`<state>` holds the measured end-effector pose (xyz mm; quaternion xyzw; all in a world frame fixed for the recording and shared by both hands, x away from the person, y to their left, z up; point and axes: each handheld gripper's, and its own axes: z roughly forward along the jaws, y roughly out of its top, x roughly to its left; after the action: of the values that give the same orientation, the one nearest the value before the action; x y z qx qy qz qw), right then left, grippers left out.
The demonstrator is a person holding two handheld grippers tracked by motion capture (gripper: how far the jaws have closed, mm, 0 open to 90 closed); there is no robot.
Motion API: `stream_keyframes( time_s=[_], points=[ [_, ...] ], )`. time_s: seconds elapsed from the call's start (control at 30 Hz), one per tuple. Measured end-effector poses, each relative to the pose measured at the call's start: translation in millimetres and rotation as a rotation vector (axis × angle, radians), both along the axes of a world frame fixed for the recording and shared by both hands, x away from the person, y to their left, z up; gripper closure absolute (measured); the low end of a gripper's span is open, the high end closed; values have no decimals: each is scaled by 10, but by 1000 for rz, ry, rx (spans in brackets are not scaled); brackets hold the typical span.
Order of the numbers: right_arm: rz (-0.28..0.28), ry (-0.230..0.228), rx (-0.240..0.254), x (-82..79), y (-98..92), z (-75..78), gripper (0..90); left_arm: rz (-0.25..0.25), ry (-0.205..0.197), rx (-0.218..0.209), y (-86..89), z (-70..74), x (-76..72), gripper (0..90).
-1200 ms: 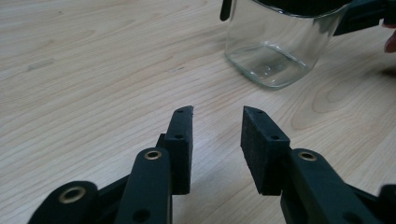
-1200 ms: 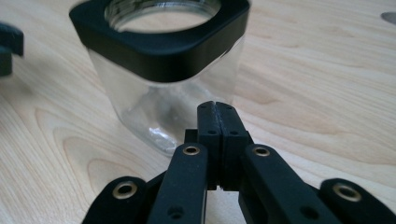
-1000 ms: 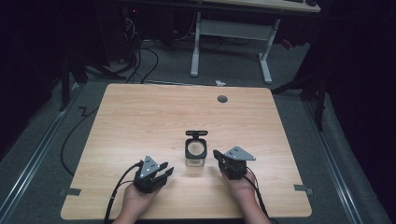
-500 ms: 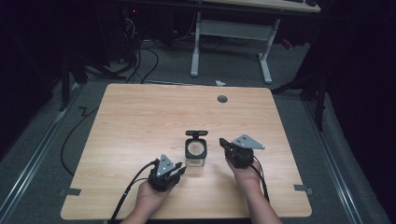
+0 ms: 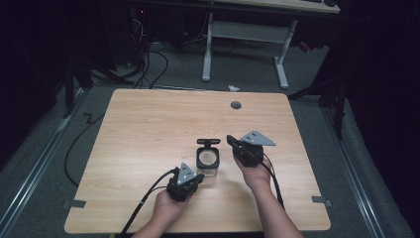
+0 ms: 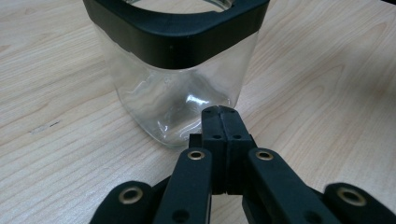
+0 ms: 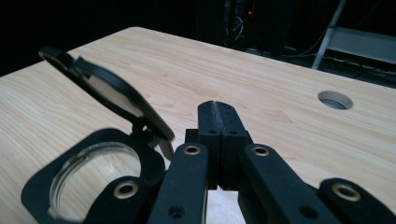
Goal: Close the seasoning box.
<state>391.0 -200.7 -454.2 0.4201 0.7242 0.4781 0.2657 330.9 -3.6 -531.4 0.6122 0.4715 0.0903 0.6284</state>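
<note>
Dark floor, cables and a white desk frame lie beyond my table point(image 5: 148, 119), a pale wood top with a round hole point(image 5: 236, 105) near its far edge.

Toward the near edge, left of middle, I hold the left gripper point(image 5: 185, 181) low, just off the jar's near-left corner. In the left gripper view its jaws are pressed together with nothing between them, tips pointing at the glass wall just below the black collar; I cannot tell whether they touch it. I read this as lining up low so the jar can be steadied or pushed at its body.

Jar point(image 5: 208, 162): clear, square-bodied, standing upright about midway across the table, nearer the near edge than the far one. Its lid point(image 5: 208, 142) is hinged open and tilts back toward the far edge, so the mouth is free.

Just right of the jar I keep the right gripper point(image 5: 236, 145) higher, level with the collar, its jaws also together and empty. In the right gripper view the lid point(image 7: 109, 95) stands just to one side of the tips, so my guess is it is placed to nudge the lid.
</note>
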Motion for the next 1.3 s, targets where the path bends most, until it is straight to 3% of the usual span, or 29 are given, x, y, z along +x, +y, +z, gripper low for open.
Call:
stream_keyframes(
  time_s=[0.23, 0.43, 0.83, 1.0, 1.2, 1.3],
  points=[
    [17, -15, 11, 119, 107, 76, 900, 10, 8, -2, 8, 4, 26, 900],
    [49, -28, 2, 110, 198, 152, 900, 10, 26, -6, 1, 2, 52, 900],
    [79, -12, -46, -121, 231, -24, 900, 6, 28, -13, -21, 4, 48, 880],
    [80, -10, -42, -190, 203, -76, 900, 3, 24, -24, -6, 21, 35, 860],
    [65, -4, -34, -245, 134, -82, 889, -7, 34, -36, 88, 48, 5, 837],
    [52, 9, -37, -258, 82, -111, 873, -1, 19, -25, 188, 61, -11, 827]
  ],
)
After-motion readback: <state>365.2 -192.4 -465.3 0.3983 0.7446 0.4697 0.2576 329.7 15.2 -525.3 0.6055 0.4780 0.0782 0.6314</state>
